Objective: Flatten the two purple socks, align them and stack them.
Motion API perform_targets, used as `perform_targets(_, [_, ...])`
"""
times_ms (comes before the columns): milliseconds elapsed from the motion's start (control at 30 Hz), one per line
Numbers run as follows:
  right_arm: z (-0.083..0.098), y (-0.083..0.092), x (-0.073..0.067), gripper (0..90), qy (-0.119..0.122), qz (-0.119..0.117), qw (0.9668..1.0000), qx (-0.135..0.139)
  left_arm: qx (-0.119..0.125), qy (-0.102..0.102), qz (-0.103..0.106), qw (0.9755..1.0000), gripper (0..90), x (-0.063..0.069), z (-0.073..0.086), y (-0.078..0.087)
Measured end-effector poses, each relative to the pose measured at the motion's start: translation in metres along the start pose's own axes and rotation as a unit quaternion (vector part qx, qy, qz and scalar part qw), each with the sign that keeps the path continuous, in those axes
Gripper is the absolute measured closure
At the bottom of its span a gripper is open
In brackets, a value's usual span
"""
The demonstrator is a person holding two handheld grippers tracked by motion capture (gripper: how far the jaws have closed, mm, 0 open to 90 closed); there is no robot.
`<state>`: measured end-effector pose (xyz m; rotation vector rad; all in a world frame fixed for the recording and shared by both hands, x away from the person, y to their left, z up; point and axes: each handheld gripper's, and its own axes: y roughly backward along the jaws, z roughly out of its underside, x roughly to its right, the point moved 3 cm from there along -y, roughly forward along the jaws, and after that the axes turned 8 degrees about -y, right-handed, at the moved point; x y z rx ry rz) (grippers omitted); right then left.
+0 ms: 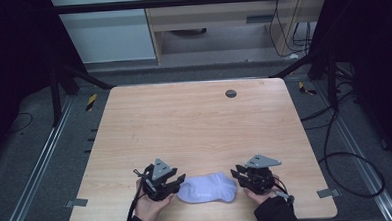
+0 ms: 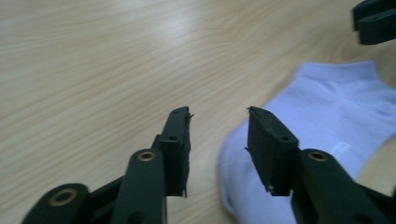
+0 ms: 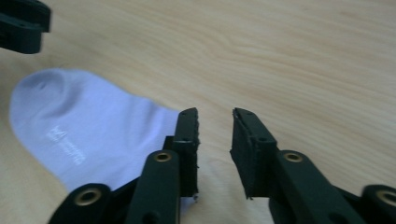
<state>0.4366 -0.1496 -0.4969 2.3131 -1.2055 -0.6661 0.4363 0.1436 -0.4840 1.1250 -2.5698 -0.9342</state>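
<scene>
A pale lilac ankle sock lies flat near the front edge of the wooden table, between my two grippers. My left gripper is at the sock's left end with its jaws apart. In the left gripper view the left gripper holds nothing, and the sock lies on the table under and beyond its right-hand jaw. My right gripper is at the sock's right end, also open. In the right gripper view the right gripper pinches nothing, and the sock spreads out beside its left-hand jaw.
A small grey round cap sits in the table's far middle. Grey tape tabs mark the front corners. Black cables loop on the floor to the right, and dark frame legs stand at the far corners.
</scene>
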Motion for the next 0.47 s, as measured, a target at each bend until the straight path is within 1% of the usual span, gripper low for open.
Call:
perform_targets(67, [-0.001, 0.004, 0.009, 57.2, -0.004, 0.017, 0.9998, 0.013, 0.004, 0.01, -0.012, 0.9999, 51.6, -0.01, 0.002, 0.003])
perform_targets(133, [-0.002, 0.007, 0.019, 47.4, -0.015, 0.03, 0.9991, 0.025, 0.007, 0.02, -0.019, 0.9996, 46.8, -0.02, 0.005, 0.005])
perform_targets(167, [-0.003, 0.01, 0.025, 44.1, -0.026, 0.037, 0.9985, 0.03, 0.008, 0.024, -0.024, 0.9994, 44.5, -0.025, 0.007, 0.006])
perform_targets(200, [-0.002, 0.011, 0.03, 41.7, -0.031, 0.044, 0.998, 0.033, 0.01, 0.03, -0.032, 0.999, 42.8, -0.031, 0.009, 0.008])
perform_targets(233, [-0.002, 0.013, 0.036, 38.6, -0.038, 0.05, 0.9974, 0.034, 0.011, 0.033, -0.034, 0.9988, 41.3, -0.035, 0.011, 0.009])
perform_targets(300, [-0.002, 0.014, 0.044, 33.1, -0.046, 0.055, 0.9969, 0.033, 0.014, 0.041, -0.039, 0.9983, 38.8, -0.044, 0.014, 0.011])
perform_targets(333, [-0.002, 0.014, 0.047, 31.7, -0.049, 0.056, 0.9967, 0.032, 0.014, 0.046, -0.044, 0.9979, 37.7, -0.05, 0.017, 0.013])
perform_targets(367, [-0.001, 0.015, 0.052, 29.8, -0.055, 0.061, 0.9962, 0.029, 0.013, 0.049, -0.05, 0.9974, 36.5, -0.055, 0.019, 0.015])
perform_targets(400, [0.0, 0.015, 0.057, 28.1, -0.055, 0.068, 0.9958, 0.028, 0.013, 0.053, -0.057, 0.9969, 36.0, -0.06, 0.021, 0.017])
perform_targets(467, [0.0, 0.017, 0.064, 26.7, -0.064, 0.073, 0.9949, 0.03, 0.009, 0.061, -0.064, 0.996, 34.7, -0.07, 0.026, 0.019])
